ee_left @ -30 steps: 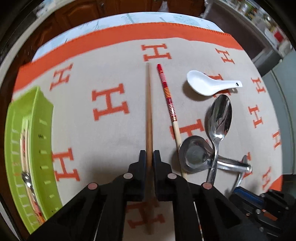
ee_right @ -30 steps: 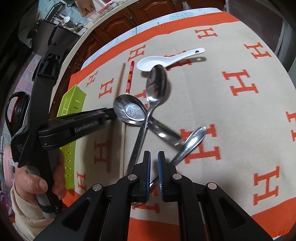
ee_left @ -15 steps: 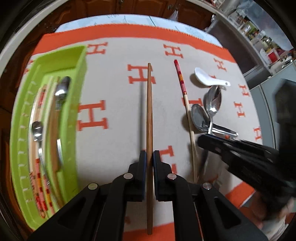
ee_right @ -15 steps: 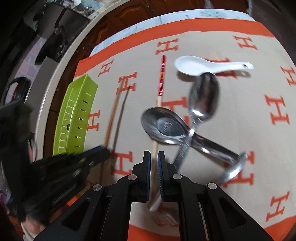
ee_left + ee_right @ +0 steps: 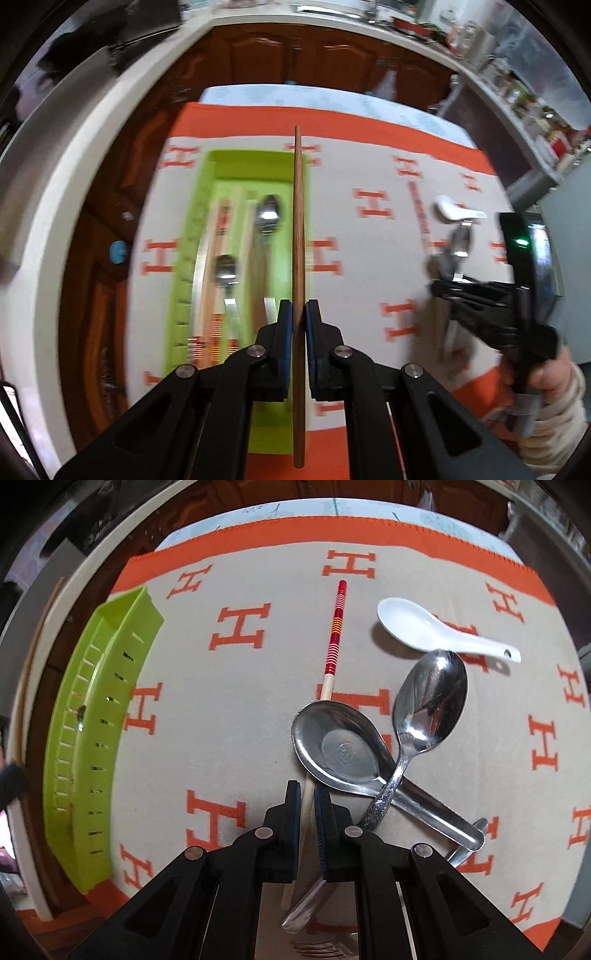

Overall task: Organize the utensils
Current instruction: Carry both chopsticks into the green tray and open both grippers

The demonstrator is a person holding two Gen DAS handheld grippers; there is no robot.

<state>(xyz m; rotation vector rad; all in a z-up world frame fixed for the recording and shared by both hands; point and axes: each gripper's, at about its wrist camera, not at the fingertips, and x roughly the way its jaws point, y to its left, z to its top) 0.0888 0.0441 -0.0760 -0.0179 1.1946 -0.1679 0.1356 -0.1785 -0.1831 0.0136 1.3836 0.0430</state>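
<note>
While my left claw (image 5: 299,317) stays pinched tight on the plain brown wooden chopstick (image 5: 298,236), that stick hangs lengthwise above the right wall of the lime-green slotted plastic tray (image 5: 184,280). Inside the tray lie two steel spoons (image 5: 268,218) and more chopsticks, with a free lane along its right side. Beige cloth with orange H marks (image 5: 369,229) stretches bare between tray and pile.

My right claw (image 5: 304,805), nearly closed, has the pale end of the red-striped bamboo chopstick (image 5: 334,638) between its pads; I cannot tell whether they press it. Just right, the broad steel soup spoon (image 5: 338,747) lies over that chopstick, crossed by the patterned-handle steel spoon (image 5: 430,701). Farther right rests the white ceramic spoon (image 5: 417,626), touching the steel bowl. Left of the striped stick, the cloth is open up to the tray's outer wall, near the table edge.
</note>
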